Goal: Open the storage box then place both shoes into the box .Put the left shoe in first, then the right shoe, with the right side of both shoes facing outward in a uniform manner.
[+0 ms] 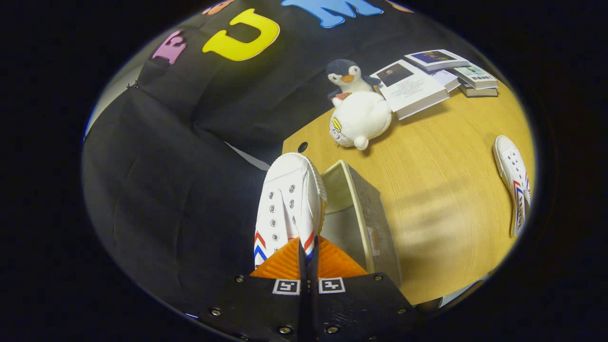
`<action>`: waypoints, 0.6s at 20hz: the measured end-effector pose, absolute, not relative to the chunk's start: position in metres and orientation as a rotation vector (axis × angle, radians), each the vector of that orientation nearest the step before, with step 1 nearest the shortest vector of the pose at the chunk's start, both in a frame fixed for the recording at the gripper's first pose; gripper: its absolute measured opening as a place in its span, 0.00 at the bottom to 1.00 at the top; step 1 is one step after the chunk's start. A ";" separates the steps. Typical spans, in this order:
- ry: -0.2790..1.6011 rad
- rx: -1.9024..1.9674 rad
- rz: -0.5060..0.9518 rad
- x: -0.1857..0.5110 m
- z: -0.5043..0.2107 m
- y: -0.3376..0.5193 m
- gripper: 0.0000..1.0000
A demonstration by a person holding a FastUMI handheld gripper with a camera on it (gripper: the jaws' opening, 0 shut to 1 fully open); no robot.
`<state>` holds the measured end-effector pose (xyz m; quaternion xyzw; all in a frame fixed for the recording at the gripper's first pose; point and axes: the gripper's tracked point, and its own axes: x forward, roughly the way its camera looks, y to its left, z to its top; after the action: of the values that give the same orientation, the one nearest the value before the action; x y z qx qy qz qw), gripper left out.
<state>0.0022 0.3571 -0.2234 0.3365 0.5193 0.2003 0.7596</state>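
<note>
My gripper (308, 256) is shut on a white canvas shoe (287, 204) with red and blue chevron stripes, its two fingers pinching the rim at the heel. The shoe hangs in the air, toe pointing away from me, lace side up. Just right of it and below stands the storage box (365, 209), grey with a cream rim, its opening facing the shoe. The second white shoe (513, 183) lies on the wooden table (441, 190), far off to the right of the box.
Beyond the box lie a white plush toy (359, 119) and a penguin plush (349, 78). An open book (411, 88) and stacked books (456, 69) sit at the table's far side. The table's left edge runs just behind the shoe.
</note>
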 end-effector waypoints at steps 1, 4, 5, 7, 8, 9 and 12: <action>1.132 0.729 0.439 0.001 -0.224 0.363 0.00; 1.136 0.708 0.443 -0.001 -0.229 0.379 0.00; 1.139 0.698 0.445 -0.003 -0.230 0.383 0.00; 1.145 0.678 0.449 -0.007 -0.234 0.392 0.00; 1.148 0.667 0.454 -0.009 -0.237 0.396 0.00; 1.153 0.656 0.457 -0.011 -0.240 0.401 0.00; 1.176 0.611 0.458 -0.023 -0.248 0.410 0.00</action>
<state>-0.0226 0.4105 -0.2480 0.2811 0.5410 0.2107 0.7642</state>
